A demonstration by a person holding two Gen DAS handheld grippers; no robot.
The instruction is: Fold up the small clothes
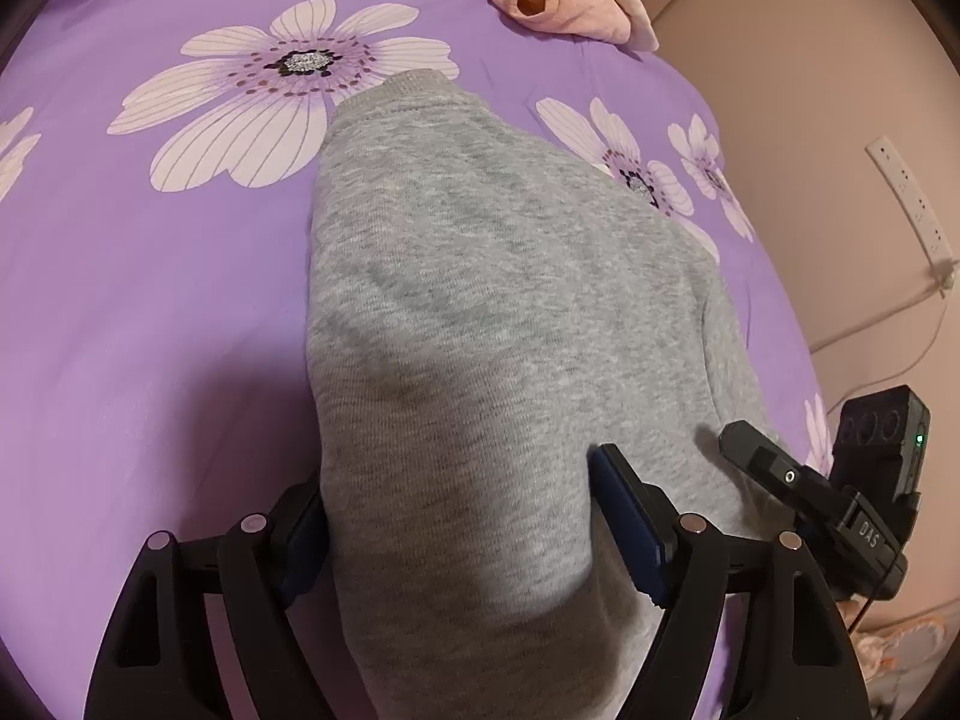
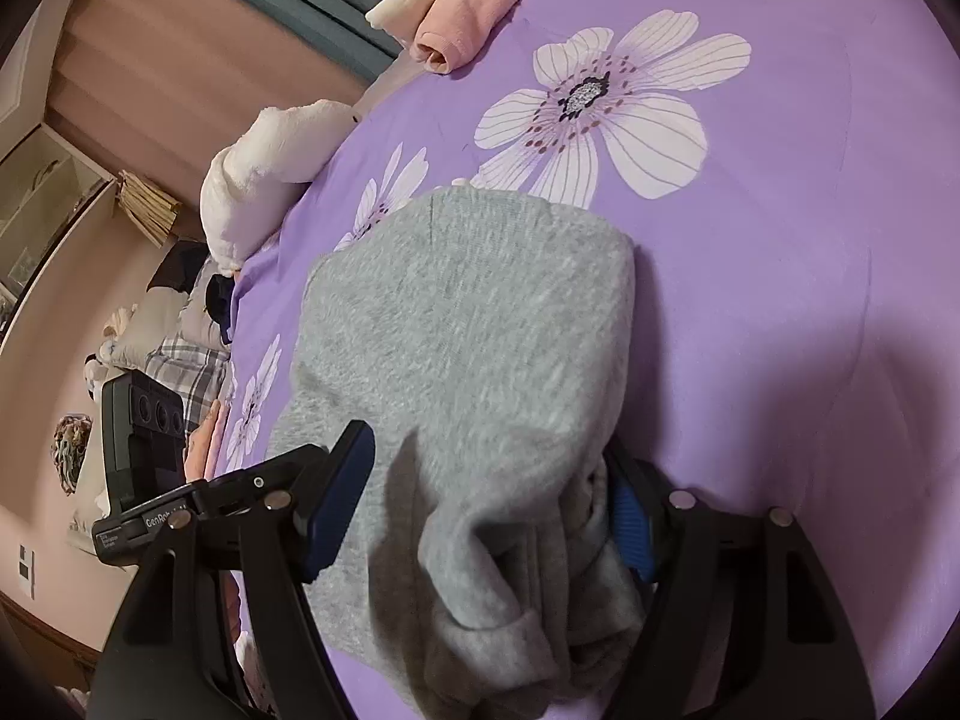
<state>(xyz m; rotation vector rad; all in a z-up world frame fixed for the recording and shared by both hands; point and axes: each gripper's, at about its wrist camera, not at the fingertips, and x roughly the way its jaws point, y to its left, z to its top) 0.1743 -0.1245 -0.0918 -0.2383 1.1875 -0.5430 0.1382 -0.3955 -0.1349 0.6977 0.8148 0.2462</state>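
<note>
Mid-fold on the bed (image 1: 150, 312): grey garment (image 1: 480, 312) lay doubled between both released jaws, left hand-held gripper (image 1: 462, 510) and right hand-held gripper (image 2: 486, 498); next, probably regrasping near edge.

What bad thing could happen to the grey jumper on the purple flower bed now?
1. The soft grey knit garment bunches between the right gripper fingers; pulling away might drag the fold apart.
2. The left gripper straddles the cloth with its jaws wide, so its pads might snag the cloth when lifting.
3. The purple flowered bedsheet looks smooth; the garment might slide.
</note>
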